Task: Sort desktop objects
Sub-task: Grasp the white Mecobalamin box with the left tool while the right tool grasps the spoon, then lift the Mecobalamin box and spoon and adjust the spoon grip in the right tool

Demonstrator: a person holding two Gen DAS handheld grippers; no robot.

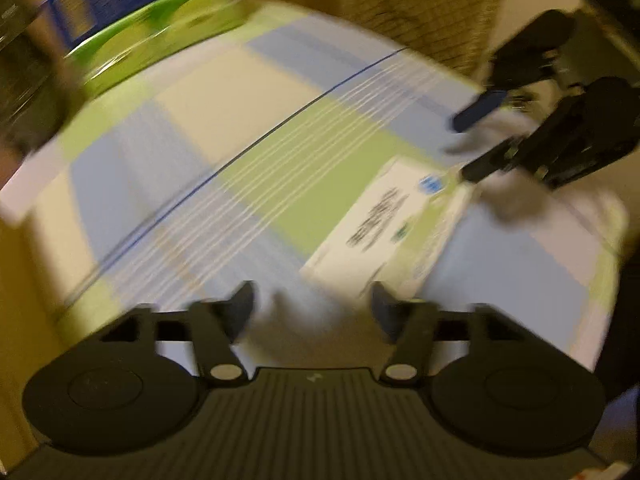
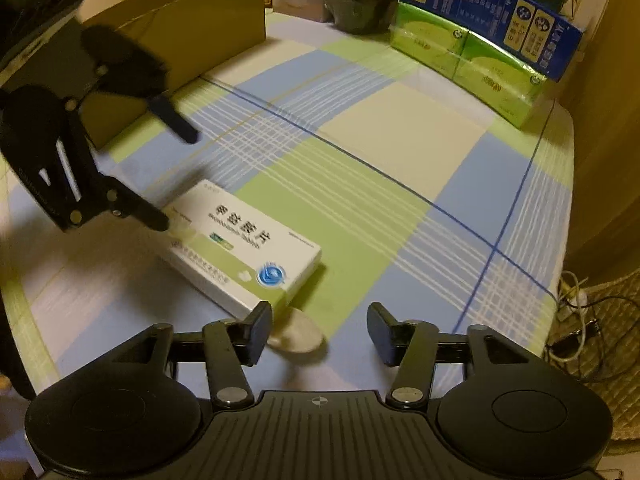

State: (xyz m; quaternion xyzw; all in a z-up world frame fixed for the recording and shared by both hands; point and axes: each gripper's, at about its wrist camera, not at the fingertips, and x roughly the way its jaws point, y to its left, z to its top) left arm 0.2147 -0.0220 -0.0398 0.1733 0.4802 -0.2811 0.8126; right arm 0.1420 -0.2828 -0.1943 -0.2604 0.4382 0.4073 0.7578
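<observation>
- The left gripper [image 1: 313,306] has its jaws spread with nothing between them, over the checked bench [image 2: 400,140].
- The right gripper [image 2: 320,330] also stands with jaws apart, empty.
- The white-and-green medicine box [image 2: 244,246] lies flat at lower left in the right wrist view, beside a pale spoon-like piece [image 2: 298,334].

A checked tablecloth [image 2: 400,140] covers the table; cables [image 2: 576,320] lie beside it.

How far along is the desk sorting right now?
Nothing looks sorted yet. Both grippers are open and empty: the left gripper hangs over the far end of the white medicine box, the right gripper above its near end. The box and a pale oval object remain on the tablecloth.
</observation>
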